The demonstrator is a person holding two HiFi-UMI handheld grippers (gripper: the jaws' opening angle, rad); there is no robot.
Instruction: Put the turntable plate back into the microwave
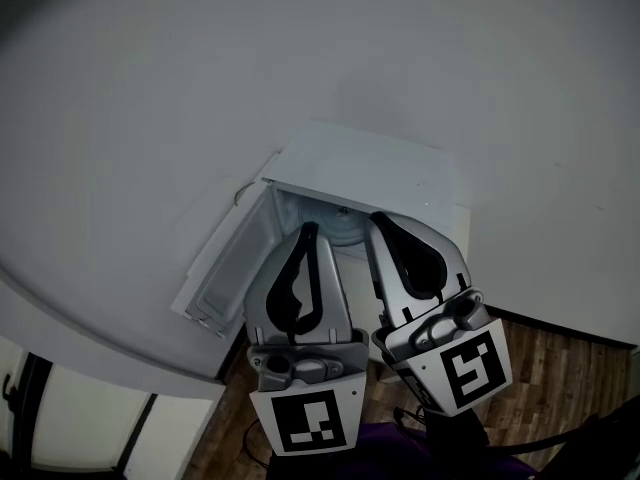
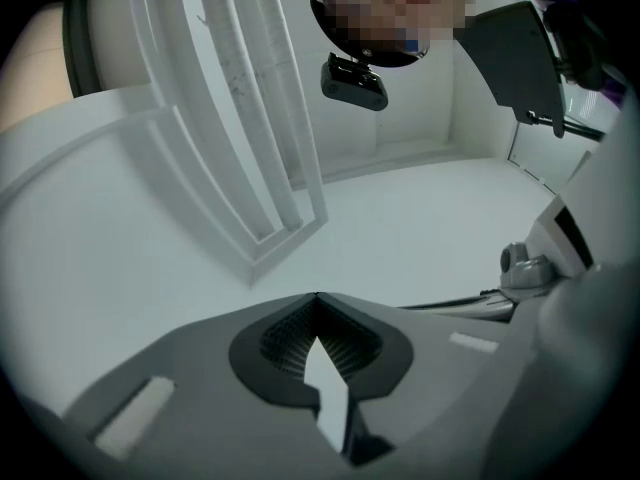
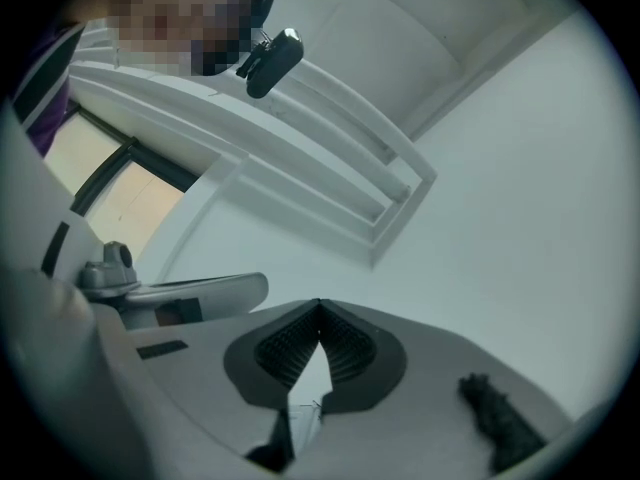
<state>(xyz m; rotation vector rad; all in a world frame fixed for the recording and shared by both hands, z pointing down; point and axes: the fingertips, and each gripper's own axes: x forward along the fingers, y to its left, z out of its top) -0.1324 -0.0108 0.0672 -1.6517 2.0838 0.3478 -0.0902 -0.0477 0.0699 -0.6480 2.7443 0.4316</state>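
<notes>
The white microwave (image 1: 375, 168) is seen from above, its door (image 1: 225, 273) swung open to the left. Inside the cavity, between the two grippers' tips, shows a pale rounded edge that looks like the turntable plate (image 1: 346, 232); most of it is hidden. My left gripper (image 1: 308, 230) and right gripper (image 1: 380, 218) are side by side in front of the opening, both shut with nothing between the pads. In the left gripper view the left gripper (image 2: 318, 296) has its jaws pressed together, and so does the right gripper (image 3: 320, 303) in its own view.
The microwave stands on a white cabinet (image 1: 120, 338), with wooden floor (image 1: 560, 358) below at the right. A white ribbed frame (image 2: 250, 158) fills the upper left of the left gripper view and crosses the right gripper view as a frame (image 3: 330, 188). The person's head camera (image 2: 353, 80) shows above.
</notes>
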